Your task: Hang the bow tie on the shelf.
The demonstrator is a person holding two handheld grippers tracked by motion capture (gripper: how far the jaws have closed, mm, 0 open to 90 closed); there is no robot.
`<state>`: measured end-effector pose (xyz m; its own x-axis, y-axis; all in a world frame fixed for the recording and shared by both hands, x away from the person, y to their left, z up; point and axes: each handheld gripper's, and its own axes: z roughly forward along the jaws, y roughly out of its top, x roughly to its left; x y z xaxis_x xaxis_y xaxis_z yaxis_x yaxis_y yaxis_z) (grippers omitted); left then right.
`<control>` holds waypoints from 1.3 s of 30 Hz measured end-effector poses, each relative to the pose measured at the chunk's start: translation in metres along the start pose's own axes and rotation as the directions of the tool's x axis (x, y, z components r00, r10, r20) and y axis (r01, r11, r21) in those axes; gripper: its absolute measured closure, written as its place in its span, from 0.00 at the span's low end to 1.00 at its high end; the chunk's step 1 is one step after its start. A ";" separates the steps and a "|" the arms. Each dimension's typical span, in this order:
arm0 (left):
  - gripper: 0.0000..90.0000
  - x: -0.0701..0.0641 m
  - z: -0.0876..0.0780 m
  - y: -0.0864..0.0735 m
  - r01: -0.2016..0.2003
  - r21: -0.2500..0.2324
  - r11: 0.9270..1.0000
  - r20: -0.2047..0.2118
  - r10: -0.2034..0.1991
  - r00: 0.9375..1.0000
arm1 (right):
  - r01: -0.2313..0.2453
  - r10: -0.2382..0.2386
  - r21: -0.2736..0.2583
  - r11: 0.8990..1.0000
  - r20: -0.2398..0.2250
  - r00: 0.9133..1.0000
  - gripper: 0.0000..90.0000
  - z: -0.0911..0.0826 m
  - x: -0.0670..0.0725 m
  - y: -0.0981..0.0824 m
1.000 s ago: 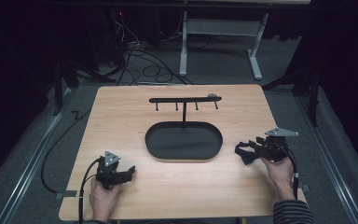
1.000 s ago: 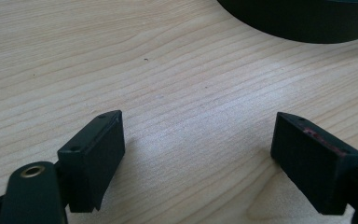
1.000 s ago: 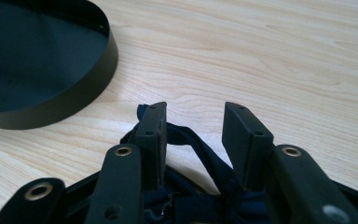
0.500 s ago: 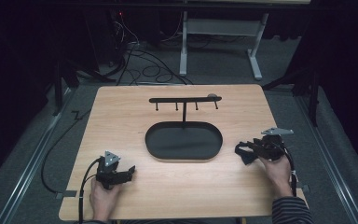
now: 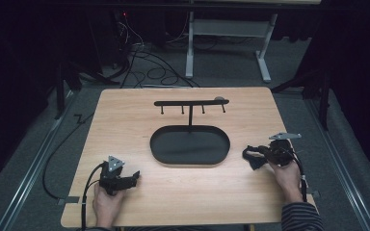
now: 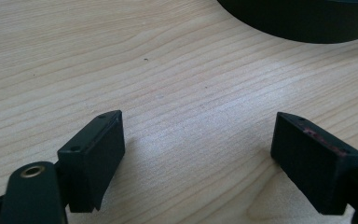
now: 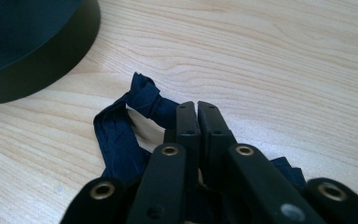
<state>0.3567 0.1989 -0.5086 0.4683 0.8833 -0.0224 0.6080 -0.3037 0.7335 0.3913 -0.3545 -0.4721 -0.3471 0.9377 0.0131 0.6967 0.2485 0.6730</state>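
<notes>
While the right hand-held gripper (image 7: 196, 108) pinches it, the dark-blue scrunchie (image 7: 121, 135) lies crumpled, looped.

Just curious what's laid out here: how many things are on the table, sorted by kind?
Grippers: 2, left and right
Oval tray: 1
Hook rack: 1
Dark blue ribbon: 1
Total: 5
</notes>
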 end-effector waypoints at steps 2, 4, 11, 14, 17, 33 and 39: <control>0.20 0.000 0.000 0.000 -0.001 0.000 1.000 0.000 0.001 1.000 | -0.003 0.003 0.000 1.000 -0.002 1.000 1.00 0.000 -0.001 -0.001; 0.20 0.000 0.000 0.000 -0.001 0.000 1.000 0.000 0.001 1.000 | -0.002 0.002 -0.005 1.000 -0.008 1.000 1.00 -0.001 -0.002 -0.002; 0.20 0.000 0.000 0.000 0.000 0.000 1.000 0.000 0.000 1.000 | -0.002 0.001 -0.039 0.999 -0.016 1.000 1.00 -0.008 -0.002 -0.002; 0.20 0.000 0.000 0.000 -0.001 0.000 1.000 -0.001 0.001 1.000 | -0.011 0.010 -0.058 0.998 -0.018 1.000 1.00 -0.013 -0.002 -0.002; 0.20 0.000 0.000 0.000 -0.001 0.000 1.000 0.000 0.001 1.000 | -0.012 0.010 -0.078 0.997 -0.020 1.000 1.00 -0.019 -0.002 -0.002; 0.20 0.000 0.000 0.000 -0.001 0.000 1.000 0.000 0.001 1.000 | 0.048 -0.050 -0.208 0.977 -0.009 0.999 1.00 -0.053 0.014 0.015; 0.20 0.000 0.000 0.000 0.000 0.000 1.000 0.000 0.000 1.000 | 0.054 -0.061 -0.240 0.969 -0.022 0.998 1.00 -0.062 0.020 0.022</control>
<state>0.3567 0.1989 -0.5086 0.4684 0.8832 -0.0220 0.6079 -0.3041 0.7335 0.3604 -0.3451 -0.4108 -0.4023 0.9154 -0.0118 0.5060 0.2331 0.8304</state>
